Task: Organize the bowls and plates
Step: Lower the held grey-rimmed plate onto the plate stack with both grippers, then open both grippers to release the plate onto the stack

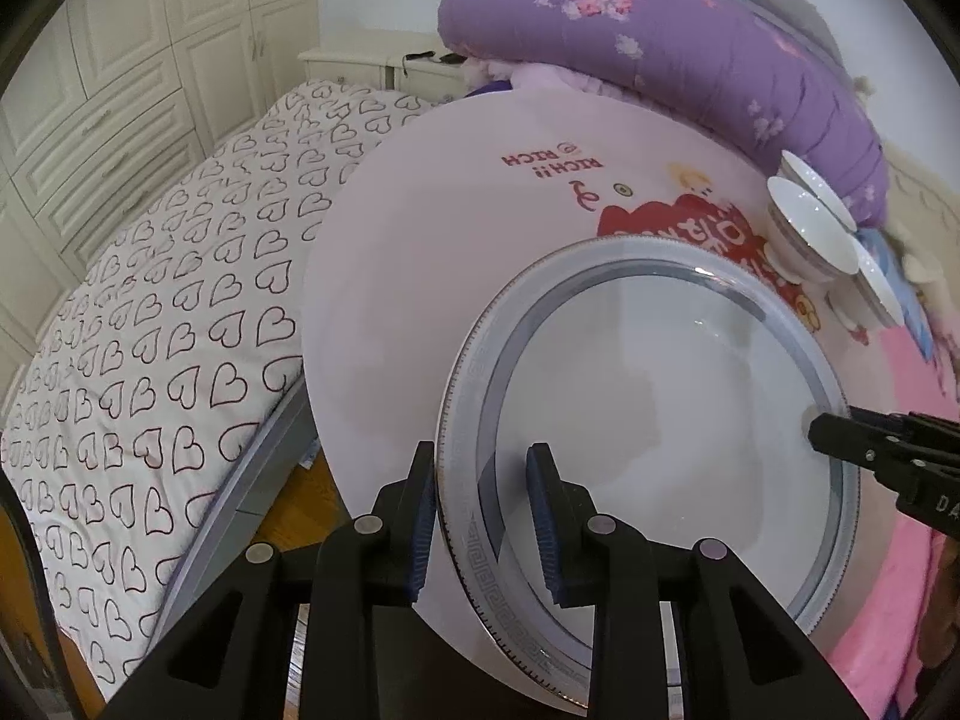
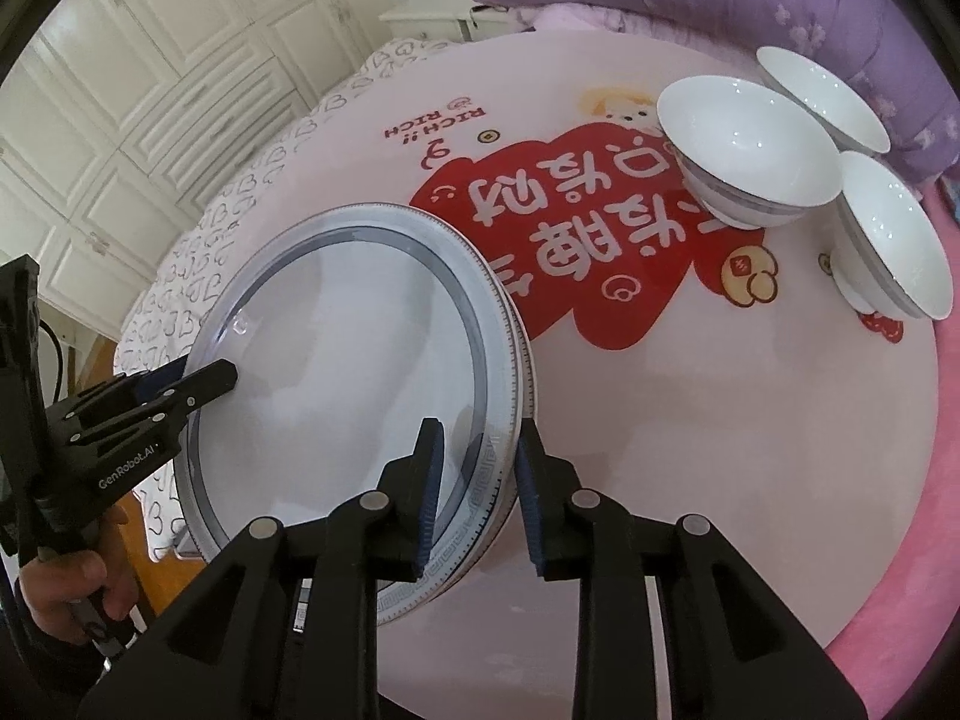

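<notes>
A stack of white plates with grey patterned rims (image 1: 660, 408) (image 2: 336, 372) rests on the round pink table (image 1: 420, 228) (image 2: 720, 450). My left gripper (image 1: 483, 516) straddles the near rim, its pads a little apart from it. My right gripper (image 2: 477, 492) straddles the opposite rim, its jaws also slightly apart; in the left wrist view its fingers (image 1: 840, 438) sit at the plate's right edge. Three stacks of white bowls (image 2: 744, 150) (image 2: 822, 96) (image 2: 894, 234) stand at the table's far right, also in the left wrist view (image 1: 810, 228).
The table stands beside a bed with a heart-print sheet (image 1: 150, 330). A purple quilt (image 1: 690, 42) lies behind the bowls. A pink blanket (image 2: 900, 570) lies by the table's right side. White wardrobes (image 1: 108, 60) line the wall.
</notes>
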Tool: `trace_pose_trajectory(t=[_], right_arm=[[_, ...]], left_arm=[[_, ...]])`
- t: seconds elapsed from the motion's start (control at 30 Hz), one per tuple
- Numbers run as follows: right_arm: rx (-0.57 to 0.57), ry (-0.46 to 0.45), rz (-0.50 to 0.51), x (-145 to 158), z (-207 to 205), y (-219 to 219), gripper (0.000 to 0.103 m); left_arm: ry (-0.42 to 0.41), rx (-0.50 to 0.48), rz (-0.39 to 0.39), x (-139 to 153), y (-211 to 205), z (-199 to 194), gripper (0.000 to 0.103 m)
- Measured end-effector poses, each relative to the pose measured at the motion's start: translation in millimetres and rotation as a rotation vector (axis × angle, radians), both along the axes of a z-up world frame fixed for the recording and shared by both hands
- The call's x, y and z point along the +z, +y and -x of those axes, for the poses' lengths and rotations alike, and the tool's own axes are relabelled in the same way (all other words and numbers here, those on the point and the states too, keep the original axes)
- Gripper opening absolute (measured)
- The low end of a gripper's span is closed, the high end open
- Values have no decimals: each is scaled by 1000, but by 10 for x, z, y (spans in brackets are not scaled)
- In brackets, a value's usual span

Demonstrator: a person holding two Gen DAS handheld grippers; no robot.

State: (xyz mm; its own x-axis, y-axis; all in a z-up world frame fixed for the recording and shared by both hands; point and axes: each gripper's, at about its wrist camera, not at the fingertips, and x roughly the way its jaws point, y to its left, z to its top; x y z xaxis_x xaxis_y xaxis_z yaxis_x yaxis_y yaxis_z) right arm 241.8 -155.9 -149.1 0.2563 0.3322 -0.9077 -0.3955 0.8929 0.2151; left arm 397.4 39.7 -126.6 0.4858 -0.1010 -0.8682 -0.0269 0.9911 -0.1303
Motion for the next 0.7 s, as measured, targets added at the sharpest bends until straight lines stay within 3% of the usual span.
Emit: trace_pose_trajectory(t=[0.27,0.4,0.5,0.57,0.6,0.7], right_arm=[[2,-6,-13,-2,1,0,29],[8,-45,14,27,18,31,48],[21,-44,11,19,11,57,53],[8,-53,10,18,-1,45,64],[-2,-61,1,27,-7,26,76],[-34,-80,-48,68,-40,-60,99]], left_arm=[[-10,-3,-13,47,1,9,25],[-24,-8,-34,82,-26,14,27],[-24,-12,-44,84,-46,12,27],[-23,-10,-36,90,-38,1,28],[-25,-8,-32,98,-30,0,30],[-47,6,-28,168,-7,20,67]])
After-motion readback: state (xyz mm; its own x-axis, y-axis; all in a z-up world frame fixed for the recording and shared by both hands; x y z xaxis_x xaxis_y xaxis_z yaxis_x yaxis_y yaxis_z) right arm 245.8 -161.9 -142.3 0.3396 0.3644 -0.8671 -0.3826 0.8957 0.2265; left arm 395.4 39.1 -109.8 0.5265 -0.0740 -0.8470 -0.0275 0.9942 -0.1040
